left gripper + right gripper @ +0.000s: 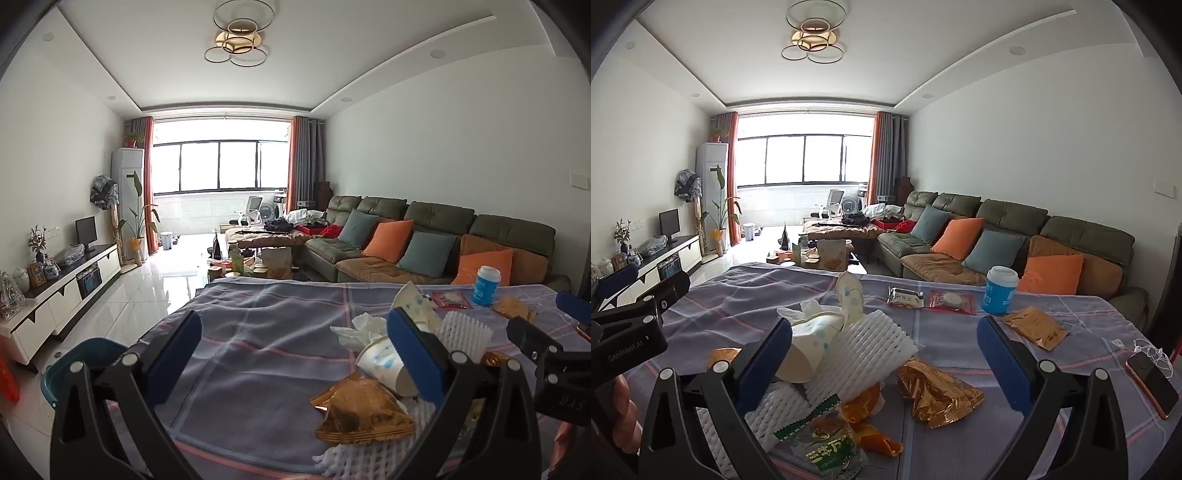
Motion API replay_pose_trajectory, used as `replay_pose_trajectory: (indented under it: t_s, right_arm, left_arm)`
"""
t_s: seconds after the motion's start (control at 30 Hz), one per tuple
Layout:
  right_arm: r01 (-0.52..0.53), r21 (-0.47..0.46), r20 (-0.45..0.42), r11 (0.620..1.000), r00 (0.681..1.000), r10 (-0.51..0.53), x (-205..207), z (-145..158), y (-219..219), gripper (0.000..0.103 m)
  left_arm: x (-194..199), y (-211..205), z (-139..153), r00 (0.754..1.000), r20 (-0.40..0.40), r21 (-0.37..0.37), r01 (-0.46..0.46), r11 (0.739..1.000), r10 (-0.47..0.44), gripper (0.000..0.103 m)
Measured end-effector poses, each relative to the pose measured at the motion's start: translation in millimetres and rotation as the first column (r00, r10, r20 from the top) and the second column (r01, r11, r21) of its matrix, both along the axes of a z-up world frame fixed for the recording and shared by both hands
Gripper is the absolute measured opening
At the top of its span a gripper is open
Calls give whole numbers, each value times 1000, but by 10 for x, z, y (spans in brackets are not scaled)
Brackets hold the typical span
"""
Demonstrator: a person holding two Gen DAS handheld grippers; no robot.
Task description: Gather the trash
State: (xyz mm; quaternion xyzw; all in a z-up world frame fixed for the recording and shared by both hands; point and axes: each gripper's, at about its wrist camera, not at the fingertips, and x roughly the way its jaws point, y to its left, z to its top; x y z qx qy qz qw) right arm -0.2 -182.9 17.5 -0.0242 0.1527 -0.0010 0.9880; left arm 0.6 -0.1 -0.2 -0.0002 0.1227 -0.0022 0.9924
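With both tongs, left (293,347) and right (884,347), gaping empty, the table's (746,295) near-edge trash looks light: crushable cup (809,347), crinkly foil wrapper (934,395), best pinched at edges.

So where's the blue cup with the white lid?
The blue cup stands upright at the far right of the table, in front of the sofa's orange cushion, between a red packet and a gold wrapper.

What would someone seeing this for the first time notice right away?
A heap of trash in the middle of the table: white foam netting, paper cups and a crumpled gold wrapper. Behind it a blue cup stands upright, with orange cushions on the sofa beyond.
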Motion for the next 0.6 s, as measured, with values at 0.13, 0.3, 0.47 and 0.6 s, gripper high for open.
replay_pose_trajectory:
  t_s: [0.13, 0.3, 0.47, 0.6]
  right_arm:
    - [1, 2, 5, 1000, 1000, -1, -11, 5, 6, 100]
    - [1, 0, 6, 1000, 1000, -1, -10, -2, 8, 100]
    - [-8, -3, 5, 1000, 1000, 8, -45, 28, 55, 100]
    - [-10, 1, 3, 1000, 1000, 10, -39, 20, 61, 100]
  left_arm:
    - [12, -17, 0, 1000, 2, 3, 5, 1000, -5, 100]
    - [-6, 34, 6, 1000, 9, -1, -2, 1000, 2, 100]
    - [1, 26, 5, 1000, 11, -2, -6, 1000, 6, 100]
    - [0, 25, -9, 1000, 13, -2, -8, 1000, 8, 100]
